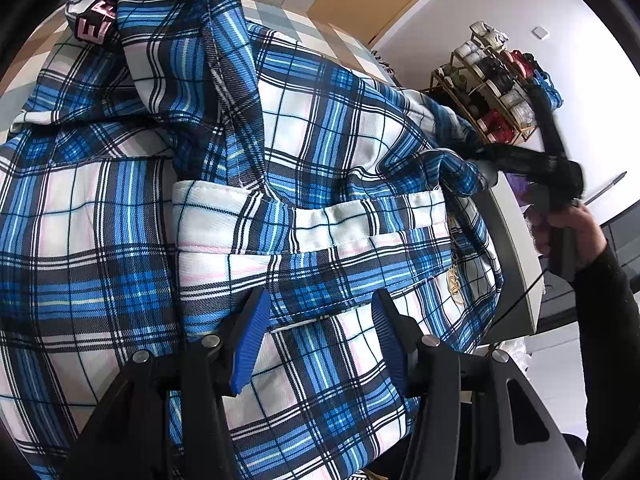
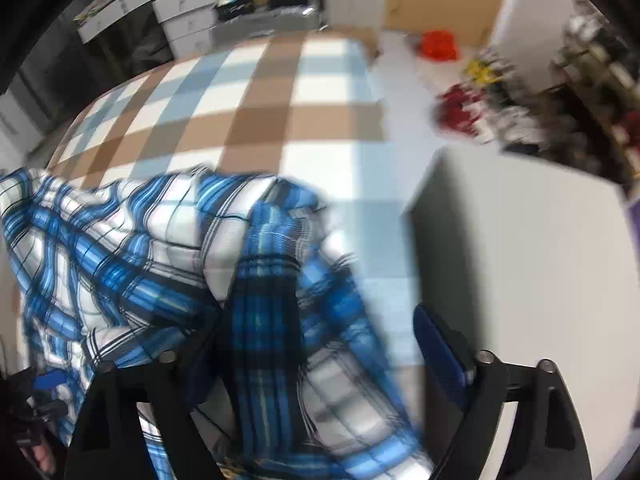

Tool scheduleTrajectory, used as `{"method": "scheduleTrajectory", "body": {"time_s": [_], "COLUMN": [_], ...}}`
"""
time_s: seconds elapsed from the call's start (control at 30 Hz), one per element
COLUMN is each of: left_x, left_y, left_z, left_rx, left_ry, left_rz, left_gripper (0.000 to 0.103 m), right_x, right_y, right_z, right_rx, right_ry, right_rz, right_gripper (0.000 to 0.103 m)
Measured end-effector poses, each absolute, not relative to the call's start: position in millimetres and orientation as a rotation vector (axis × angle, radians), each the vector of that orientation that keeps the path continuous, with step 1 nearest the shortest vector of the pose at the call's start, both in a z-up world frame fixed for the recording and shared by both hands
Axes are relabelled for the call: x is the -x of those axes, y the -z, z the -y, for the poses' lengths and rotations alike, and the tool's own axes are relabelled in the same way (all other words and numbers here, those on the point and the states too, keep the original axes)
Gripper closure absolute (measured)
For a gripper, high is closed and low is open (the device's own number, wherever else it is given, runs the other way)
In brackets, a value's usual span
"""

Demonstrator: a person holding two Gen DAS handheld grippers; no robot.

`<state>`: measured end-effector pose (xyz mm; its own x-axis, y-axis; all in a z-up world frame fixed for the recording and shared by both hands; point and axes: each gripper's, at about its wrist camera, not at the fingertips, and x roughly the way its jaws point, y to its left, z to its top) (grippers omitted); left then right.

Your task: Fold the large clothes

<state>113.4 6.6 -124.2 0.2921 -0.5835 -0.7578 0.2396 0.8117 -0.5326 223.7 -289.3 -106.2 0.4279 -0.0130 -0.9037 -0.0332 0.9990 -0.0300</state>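
Only the left view shows the rack (image 1: 496, 84) of shoes. Left gripper (image 1: 316, 340) half-open over the shirt (image 1: 280, 160); right gripper (image 2: 320, 360) wide, shirt between, unpinched.

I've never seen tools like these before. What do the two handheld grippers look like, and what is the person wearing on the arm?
Each gripper, left and right, has black angular arms with round silver pins at the joints and two ribbed blue fingers. A thin black cable runs below the person's hand, which emerges from a dark long sleeve.
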Motion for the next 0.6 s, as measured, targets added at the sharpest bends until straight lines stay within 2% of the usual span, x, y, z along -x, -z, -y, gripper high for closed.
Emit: {"method": "scheduleTrajectory", "body": {"time_s": [0.13,0.2,0.3,0.4,0.6], "left_x": [-113,-114,-113,-111,-105], "left_y": [125,126,127,127,125], "left_z": [-8,-9,-12,-15,-25], "left_rx": [0.361,0.377,0.389,0.39,0.402], "left_ry": [0.561,0.562,0.564,0.564,0.565], "left_rz": [-1.157,-1.159,-1.158,-1.157,-1.161], "left_gripper": [0.056,0.056,0.056,0.056,0.056], "right_x": [-200,-192,-184,-197,-223], "right_y": [59,39,31,51,150], "right_z": [271,246,205,183,222], "right_rx": [0.007,0.029,0.087,0.027,-0.071], "right_ry": [-0.122,-0.223,-0.325,-0.443,-0.241], "right_rz": [-0.992,-0.946,-0.908,-0.981,-1.288], "right_gripper": [0.013,0.008,0.005,0.004,0.006]}}
